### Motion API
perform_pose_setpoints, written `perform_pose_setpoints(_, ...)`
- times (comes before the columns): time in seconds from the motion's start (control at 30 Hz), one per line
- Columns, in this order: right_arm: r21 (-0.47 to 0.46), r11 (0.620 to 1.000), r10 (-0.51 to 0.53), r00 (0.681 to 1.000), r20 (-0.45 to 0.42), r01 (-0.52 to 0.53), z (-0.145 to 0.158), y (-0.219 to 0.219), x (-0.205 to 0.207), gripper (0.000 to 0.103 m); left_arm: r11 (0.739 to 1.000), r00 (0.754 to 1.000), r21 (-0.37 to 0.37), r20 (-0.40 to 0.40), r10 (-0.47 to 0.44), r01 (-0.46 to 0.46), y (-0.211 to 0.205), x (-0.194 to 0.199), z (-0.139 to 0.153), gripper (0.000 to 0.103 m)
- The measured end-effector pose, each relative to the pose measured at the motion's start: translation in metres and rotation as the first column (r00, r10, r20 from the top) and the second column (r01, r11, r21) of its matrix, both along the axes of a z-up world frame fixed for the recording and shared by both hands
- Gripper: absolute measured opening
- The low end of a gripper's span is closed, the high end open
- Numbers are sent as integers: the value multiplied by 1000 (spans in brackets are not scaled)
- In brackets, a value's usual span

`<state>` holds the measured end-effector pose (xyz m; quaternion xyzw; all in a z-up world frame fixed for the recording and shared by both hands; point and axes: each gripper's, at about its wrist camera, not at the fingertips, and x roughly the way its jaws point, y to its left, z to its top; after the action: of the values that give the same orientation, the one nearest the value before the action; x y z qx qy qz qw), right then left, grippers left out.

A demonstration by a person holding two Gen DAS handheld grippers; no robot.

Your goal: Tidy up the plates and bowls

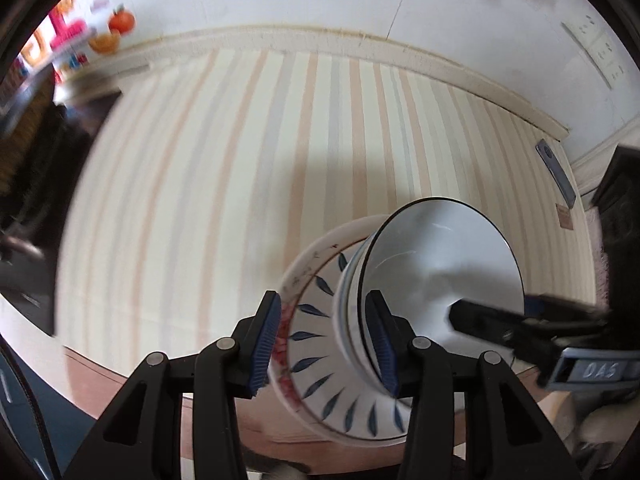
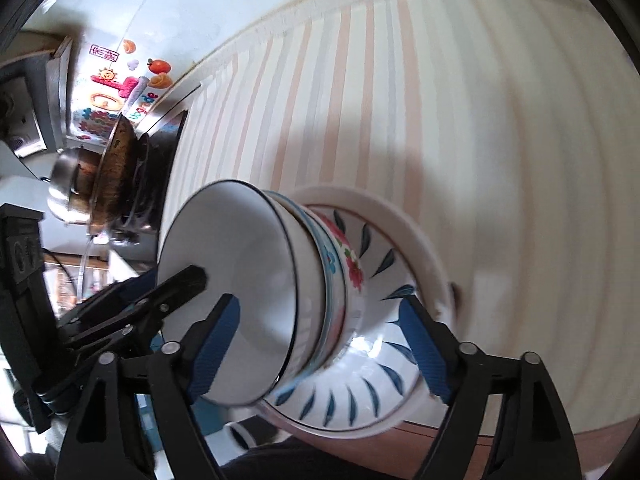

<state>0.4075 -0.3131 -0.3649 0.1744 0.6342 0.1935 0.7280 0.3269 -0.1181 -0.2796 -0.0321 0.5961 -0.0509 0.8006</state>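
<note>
A nested stack stands near the front edge of the striped tablecloth (image 1: 240, 160). A plain white bowl with a dark rim (image 1: 448, 248) (image 2: 240, 248) is on top. Under it come a red-flowered bowl (image 2: 352, 272) and a blue-leaf bowl (image 1: 316, 360) (image 2: 360, 400), on a white plate (image 2: 400, 216). My left gripper (image 1: 324, 344) (image 2: 160, 296) is half closed across the stack's near walls, its pads touching them. My right gripper (image 2: 320, 348) (image 1: 520, 328) stands wide apart. One of its fingers is inside the white bowl and the other is outside the blue-leaf bowl.
A phone (image 1: 556, 172) lies at the cloth's far right, next to a black box (image 1: 620, 208). Metal pots (image 2: 108, 176) are piled on a stove beyond the table's other end. A white wall with sockets (image 1: 596, 48) runs behind. The brown table edge (image 2: 440, 448) is just below the stack.
</note>
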Motion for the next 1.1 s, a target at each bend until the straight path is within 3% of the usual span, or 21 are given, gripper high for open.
perform_pose_setpoints(0.13,-98,995,-17,995,98,26,33,-2,-20,93,1000,999,12,49,-7,6,4,-13,16,46)
perform_pose_setpoints(0.23,-114,991,-57,985,165,76,56,-3,-38,100,1000,995,21,99,-15,13,7,-22,29,73)
perform_pose_setpoints(0.37,-171,972,-110,952,286,164,91,-4,-67,102,999,984,39,179,-24,17,11,-40,51,89)
perform_pose_setpoints(0.6,-288,926,-110,903,414,245,142,-1,-121,102,999,965,38,262,-7,-3,14,-74,83,96)
perform_pose_setpoints(1.1,-279,916,-107,845,523,289,228,11,-263,102,997,904,60,428,14,-44,23,-197,160,96)
